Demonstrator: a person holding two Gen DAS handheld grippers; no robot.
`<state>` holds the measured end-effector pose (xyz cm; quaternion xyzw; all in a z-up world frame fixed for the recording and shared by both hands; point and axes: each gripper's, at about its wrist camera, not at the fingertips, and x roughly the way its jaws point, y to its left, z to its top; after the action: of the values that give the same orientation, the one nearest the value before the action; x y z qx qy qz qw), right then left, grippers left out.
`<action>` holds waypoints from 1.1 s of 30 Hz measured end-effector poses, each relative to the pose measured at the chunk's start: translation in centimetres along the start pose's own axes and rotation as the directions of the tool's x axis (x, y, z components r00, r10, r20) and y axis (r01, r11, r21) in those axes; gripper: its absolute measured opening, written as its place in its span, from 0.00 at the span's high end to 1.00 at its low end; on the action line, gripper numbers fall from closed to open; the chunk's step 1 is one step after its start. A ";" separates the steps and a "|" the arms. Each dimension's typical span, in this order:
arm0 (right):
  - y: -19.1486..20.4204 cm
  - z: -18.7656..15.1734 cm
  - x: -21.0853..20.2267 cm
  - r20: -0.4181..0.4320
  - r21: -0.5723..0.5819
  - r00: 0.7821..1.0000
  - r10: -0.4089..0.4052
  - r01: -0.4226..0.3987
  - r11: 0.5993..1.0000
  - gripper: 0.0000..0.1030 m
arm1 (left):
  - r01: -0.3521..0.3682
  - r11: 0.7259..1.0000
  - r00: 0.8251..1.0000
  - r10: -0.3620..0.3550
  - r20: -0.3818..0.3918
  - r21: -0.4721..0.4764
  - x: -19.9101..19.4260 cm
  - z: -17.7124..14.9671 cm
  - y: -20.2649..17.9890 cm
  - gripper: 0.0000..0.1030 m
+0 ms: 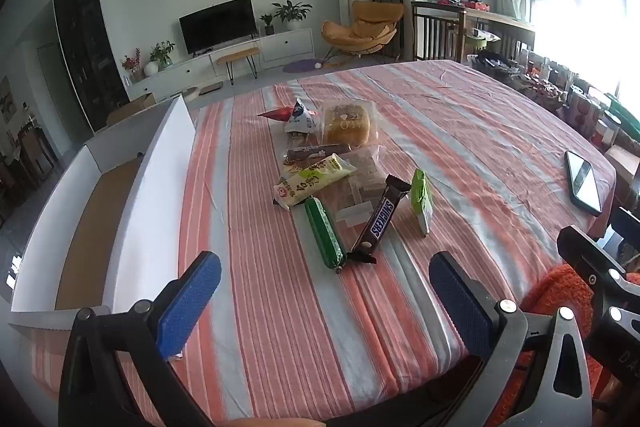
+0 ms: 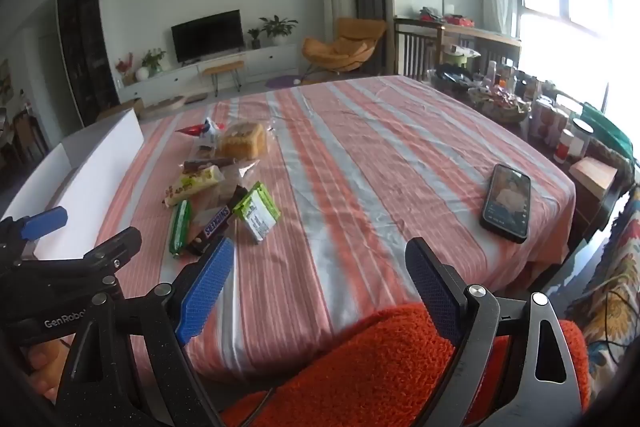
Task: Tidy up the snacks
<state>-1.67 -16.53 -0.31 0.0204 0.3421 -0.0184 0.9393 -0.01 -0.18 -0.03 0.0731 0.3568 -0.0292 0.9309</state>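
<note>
So nothing sorted yet, as far as I can judge. Left to right in the left wrist view:

- White box (image 1: 160,163), flaps up, at the left edge of the worktop (image 1: 460,131). The visible brown floor is bare; I can't see the whole interior.
- Snack pile, mid-worktop, just right of the box, all loose on the striped cloth. Count: 1 red-and-white foil pouch (image 1: 296,117), 1 bagged bread loaf (image 1: 347,127), 1 long brown bar (image 1: 316,151), 1 yellow-green packet (image 1: 312,181), 1 green stick pack (image 1: 324,233), 1 Snickers bar (image 1: 380,219), 1 light-green carton (image 1: 422,201). At least one clear wrapper sits under the heap, contents unclear. So seven I can name, maybe more.
- 1 phone (image 1: 582,183) far right, not a snack.

My left gripper (image 1: 320,307): jaws wide apart, empty, hovering short of the pile. My right gripper (image 2: 320,291): jaws wide apart, empty, over the near worktop edge.

Left to do: everything, every snack into the box.
</note>
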 end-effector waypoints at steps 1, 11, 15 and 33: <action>0.0 0.0 0.0 -0.001 -0.002 1.000 -0.002 0.002 1.000 0.12 | 0.001 1.000 1.000 -0.001 0.000 -0.001 -0.1 0.0 -0.1 0.00; -0.1 0.0 0.0 0.000 0.000 1.000 0.001 -0.001 1.000 0.12 | 0.031 0.999 1.000 -0.031 0.005 -0.025 -0.1 0.1 0.4 0.00; -0.1 -0.1 0.0 -0.002 0.001 1.000 0.005 -0.005 1.000 0.12 | 0.034 0.999 0.999 -0.034 -0.003 -0.031 0.0 0.1 0.6 0.00; -0.1 -0.3 0.4 -0.003 0.012 1.000 0.016 -0.016 1.000 0.12 | 0.048 0.998 0.999 -0.048 -0.024 -0.034 0.7 -0.3 0.2 0.00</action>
<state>-1.63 -16.65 -0.79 0.0291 0.3435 -0.0129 0.9386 0.28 0.03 -0.69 0.0493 0.3702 -0.0447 0.9266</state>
